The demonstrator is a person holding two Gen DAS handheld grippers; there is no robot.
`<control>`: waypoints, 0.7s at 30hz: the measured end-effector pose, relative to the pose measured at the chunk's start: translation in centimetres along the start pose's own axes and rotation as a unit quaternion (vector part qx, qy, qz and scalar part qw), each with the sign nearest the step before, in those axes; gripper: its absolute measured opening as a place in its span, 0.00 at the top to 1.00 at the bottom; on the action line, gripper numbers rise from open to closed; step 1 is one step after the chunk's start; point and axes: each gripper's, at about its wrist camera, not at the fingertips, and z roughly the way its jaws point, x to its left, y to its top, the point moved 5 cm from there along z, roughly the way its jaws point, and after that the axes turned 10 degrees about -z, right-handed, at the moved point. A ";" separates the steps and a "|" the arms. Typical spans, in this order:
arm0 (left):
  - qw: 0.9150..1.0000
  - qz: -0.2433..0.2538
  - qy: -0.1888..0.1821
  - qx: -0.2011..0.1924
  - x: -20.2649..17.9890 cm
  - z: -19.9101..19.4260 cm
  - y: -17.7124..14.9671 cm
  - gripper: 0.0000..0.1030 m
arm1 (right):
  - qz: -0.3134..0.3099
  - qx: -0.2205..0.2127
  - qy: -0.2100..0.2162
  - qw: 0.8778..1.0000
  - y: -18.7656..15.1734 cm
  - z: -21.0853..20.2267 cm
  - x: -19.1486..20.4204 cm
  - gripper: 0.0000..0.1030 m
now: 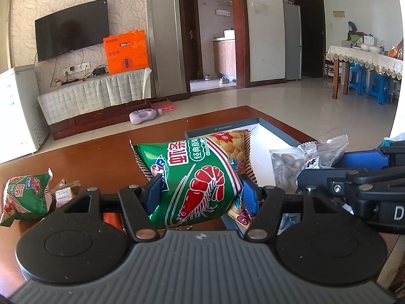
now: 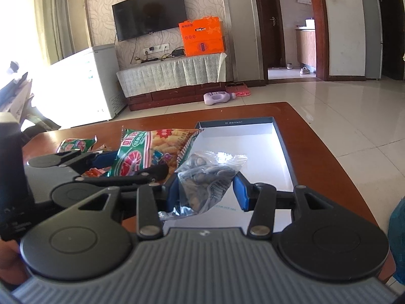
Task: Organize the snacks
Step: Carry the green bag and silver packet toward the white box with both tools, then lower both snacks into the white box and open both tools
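My left gripper is shut on a green shrimp-chip bag, held up above the brown table, at the near left edge of the blue-rimmed white box. The same bag shows in the right wrist view, left of the box. My right gripper is shut on a clear packet of dark seeds, hanging over the box's white floor. That packet appears beside the right gripper in the left wrist view.
A second green snack bag and small packets lie on the table's left part. Red-orange packets lie under the left gripper. Beyond the table are tiled floor, a purple bottle and a TV stand.
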 end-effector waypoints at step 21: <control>0.999 0.004 -0.032 0.000 -2.0 7.3 2.4 0.33 | 0.015 0.034 -0.029 0.999 -0.7 1.5 -0.4 0.53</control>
